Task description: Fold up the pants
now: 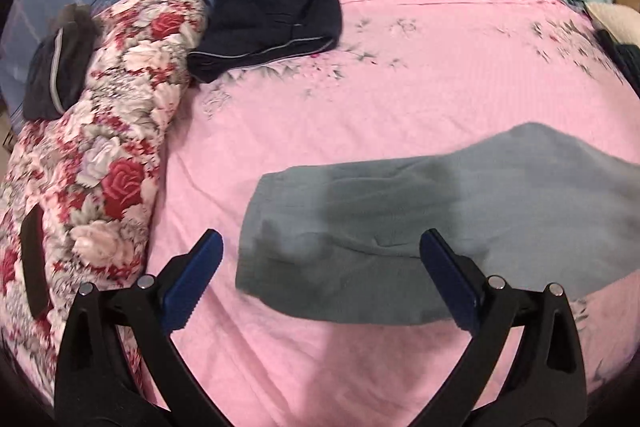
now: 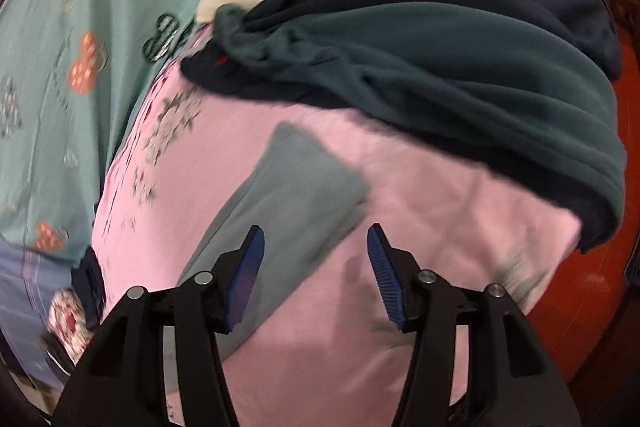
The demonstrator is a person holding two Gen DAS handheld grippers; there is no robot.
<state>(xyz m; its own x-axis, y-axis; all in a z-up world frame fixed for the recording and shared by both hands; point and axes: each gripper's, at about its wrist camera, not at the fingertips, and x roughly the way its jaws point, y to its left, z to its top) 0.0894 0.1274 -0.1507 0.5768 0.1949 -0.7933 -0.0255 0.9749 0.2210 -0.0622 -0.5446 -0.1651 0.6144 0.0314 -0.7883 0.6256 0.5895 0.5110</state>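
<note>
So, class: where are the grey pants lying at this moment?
The grey pants lie flat on the pink bedsheet, in front of the open left gripper in its view, right of the floral quilt; the open right gripper hovers over them.

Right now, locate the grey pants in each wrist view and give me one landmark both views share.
Left wrist: grey pants lie lower right of centre, between the open fingers.
Right wrist: the pants run diagonally at centre, above the left finger.
Shared landmark: pink bedsheet under them.
</note>
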